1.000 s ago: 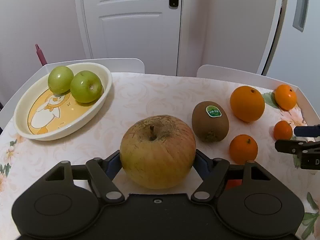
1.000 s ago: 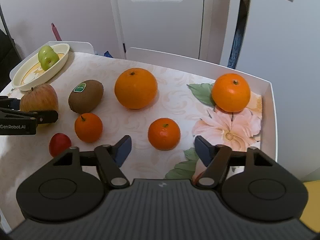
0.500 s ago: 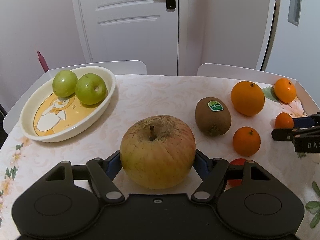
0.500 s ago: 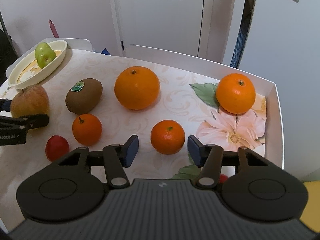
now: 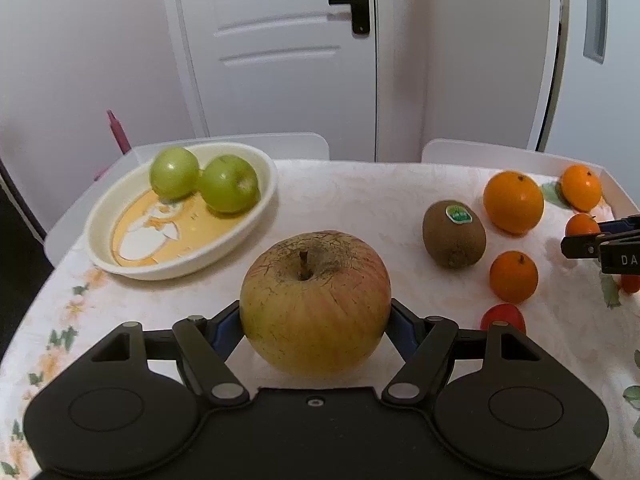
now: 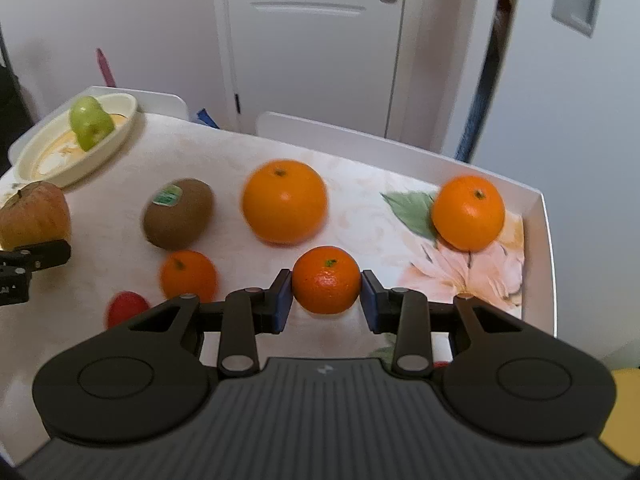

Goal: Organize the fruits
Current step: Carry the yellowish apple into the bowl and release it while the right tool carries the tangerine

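My left gripper is shut on a large yellow-red apple and holds it above the table. The cream bowl with two green apples lies ahead to the left. My right gripper is shut on a small mandarin. On the cloth lie a kiwi, a large orange, another orange, a small mandarin and a small red fruit.
White chair backs stand behind the table. A white door is behind them. The table's white rim runs close along the right. The right gripper also shows at the right edge of the left wrist view.
My right gripper moved forward and shut on the small mandarin. My left gripper, still holding the apple, rose a little and came nearer the bowl.
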`<state>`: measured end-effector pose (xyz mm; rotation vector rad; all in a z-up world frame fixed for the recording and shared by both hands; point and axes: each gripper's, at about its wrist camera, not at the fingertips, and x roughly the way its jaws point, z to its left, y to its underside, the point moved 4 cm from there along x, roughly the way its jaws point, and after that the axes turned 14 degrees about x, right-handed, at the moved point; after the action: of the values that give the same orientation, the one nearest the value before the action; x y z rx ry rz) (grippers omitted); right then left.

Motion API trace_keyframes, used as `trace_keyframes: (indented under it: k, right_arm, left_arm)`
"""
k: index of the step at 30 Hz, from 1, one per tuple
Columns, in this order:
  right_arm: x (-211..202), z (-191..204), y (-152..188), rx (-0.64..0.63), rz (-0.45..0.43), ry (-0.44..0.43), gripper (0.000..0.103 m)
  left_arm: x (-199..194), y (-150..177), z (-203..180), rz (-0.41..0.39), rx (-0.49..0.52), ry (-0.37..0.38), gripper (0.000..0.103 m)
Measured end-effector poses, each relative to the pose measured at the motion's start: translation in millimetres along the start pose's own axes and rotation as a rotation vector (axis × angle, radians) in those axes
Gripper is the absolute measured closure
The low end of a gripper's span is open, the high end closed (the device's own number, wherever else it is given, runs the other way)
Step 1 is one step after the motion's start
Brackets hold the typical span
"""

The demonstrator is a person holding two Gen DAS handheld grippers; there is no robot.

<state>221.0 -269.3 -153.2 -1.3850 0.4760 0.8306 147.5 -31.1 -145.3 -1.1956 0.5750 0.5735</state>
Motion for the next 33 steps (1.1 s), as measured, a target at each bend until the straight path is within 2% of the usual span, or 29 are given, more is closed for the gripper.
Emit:
trace_keyframes:
  k: [11,18,22,25,33]
  right_arm:
    - [-40,54,-24,-0.001,-0.038,-0.072,0.052]
    - [-62,108,-40,-0.011,-0.047,-0.128,0.052]
    - [-65,131,-45,-0.008,-0.046,-0.144,0.052]
    - [-65,163,-52,-0.006,-0.046,-0.148,0.052]
    - [-50,212,-58,0.026,-0.026,-0.126,0.052]
  left_arm:
    - [-49,-13,34,-0.053,-0.033,-0.04,0.026]
    - [-71,-26,74,-0.08,-0.064,-0.069,0.026]
    - [-75,-29,102,-0.084,-0.069,-0.065,0.026]
    - [-73,-32,121,-0.084,-0.058,-0.057,0.026]
    - [-49,-32,165,-0.07,0.017,-0.004,0.026]
